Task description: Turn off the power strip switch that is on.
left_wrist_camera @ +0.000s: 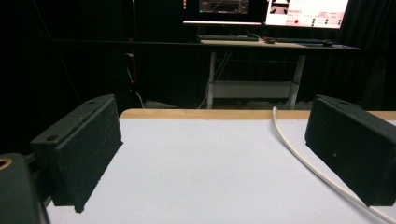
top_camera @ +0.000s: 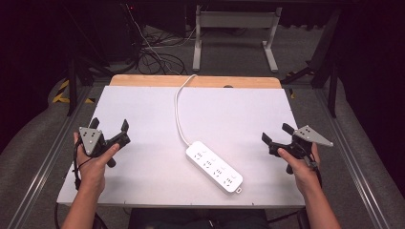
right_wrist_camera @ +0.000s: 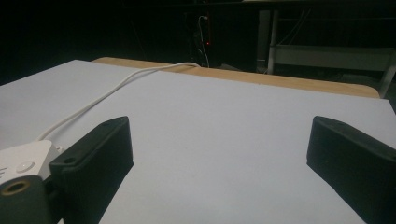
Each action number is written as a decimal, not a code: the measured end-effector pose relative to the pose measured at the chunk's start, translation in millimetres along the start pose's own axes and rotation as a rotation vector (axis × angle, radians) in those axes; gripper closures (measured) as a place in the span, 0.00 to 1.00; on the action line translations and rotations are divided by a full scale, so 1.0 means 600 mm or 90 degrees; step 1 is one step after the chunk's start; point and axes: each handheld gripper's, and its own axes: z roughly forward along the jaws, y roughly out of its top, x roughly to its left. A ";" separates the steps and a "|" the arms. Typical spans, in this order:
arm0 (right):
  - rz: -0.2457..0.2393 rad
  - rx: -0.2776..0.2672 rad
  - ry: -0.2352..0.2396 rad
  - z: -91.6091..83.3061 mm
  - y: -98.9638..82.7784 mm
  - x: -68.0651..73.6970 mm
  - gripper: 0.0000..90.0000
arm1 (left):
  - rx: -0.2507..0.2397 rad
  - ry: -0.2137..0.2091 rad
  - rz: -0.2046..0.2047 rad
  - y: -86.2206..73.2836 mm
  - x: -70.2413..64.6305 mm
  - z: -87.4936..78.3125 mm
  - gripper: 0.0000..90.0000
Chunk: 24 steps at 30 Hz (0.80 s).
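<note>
A white power strip (top_camera: pixel 214 167) lies slantwise on the white table top (top_camera: pixel 143 105), a little right of the middle. Its white cord (top_camera: pixel 179 109) runs off over the far edge. My left gripper (top_camera: pixel 110 125) is held over the table's left side, open, with nothing between its jaws. In the left gripper view (left_wrist_camera: pixel 215 144) the cord (left_wrist_camera: pixel 299 156) passes just inside the right-hand jaw. My right gripper (top_camera: pixel 277 133) hovers to the right of the strip, open and holding nothing. The right gripper view (right_wrist_camera: pixel 219 149) has one end of the strip (right_wrist_camera: pixel 23 161) at lower left and the cord (right_wrist_camera: pixel 107 93) beyond it.
A strip of bare wood (top_camera: pixel 196 81) edges the far side of the table. Metal rails (top_camera: pixel 57 143) run along both sides. Behind stand a white desk frame (top_camera: pixel 234 28) and loose floor cables (top_camera: pixel 153 57). A desk with lit monitors (left_wrist_camera: pixel 261 9) is farther back.
</note>
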 end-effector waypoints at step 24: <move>-0.013 0.014 0.009 -0.006 0.002 0.007 0.19 | -0.002 -0.006 -0.006 0.002 0.001 -0.001 0.05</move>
